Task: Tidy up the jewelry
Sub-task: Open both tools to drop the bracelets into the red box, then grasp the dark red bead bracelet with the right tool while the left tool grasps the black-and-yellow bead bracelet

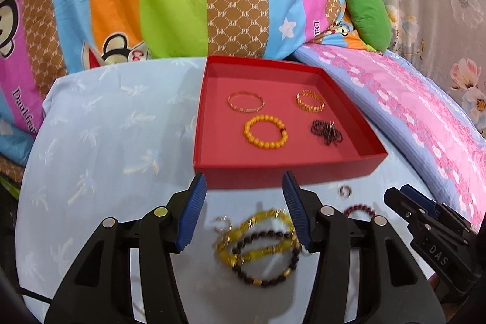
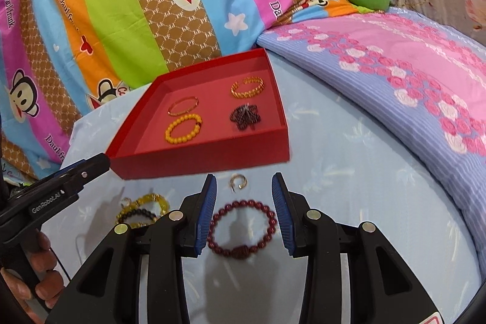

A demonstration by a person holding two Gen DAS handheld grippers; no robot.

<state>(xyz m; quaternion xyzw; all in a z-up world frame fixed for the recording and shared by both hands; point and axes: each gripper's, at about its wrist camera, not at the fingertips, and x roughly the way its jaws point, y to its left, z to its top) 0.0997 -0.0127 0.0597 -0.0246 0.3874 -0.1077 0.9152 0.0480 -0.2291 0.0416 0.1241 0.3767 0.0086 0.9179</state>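
Dark red round-bead bracelet with one larger carved bead (image 2: 242, 228) lying flat on the pale blue palm-print sheet (image 2: 349, 187), squarely between the spread blue-padded fingers of the right gripper (image 2: 244, 214), untouched. Probably light, limp on its elastic cord, beads hard and smooth, so likely to roll or slip out of a pinch; best taken across one arc of the loop at 3 or 9 o'clock, pads closing on two or three beads, away from the bulky carved bead at 6 o'clock. At 12 o'clock from it, small open gold ring (image 2: 237, 182), apart from the beads. Beyond that, shallow red cardboard box (image 2: 206, 155) already holding four bracelets. At 9 o'clock, tangled pile of yellow bead, gold-link and black bead bracelets (image 1: 258, 245) sitting under the left gripper (image 1: 244, 213), likewise released, jaws wide, gripping nothing. Looks roughly half sorted.
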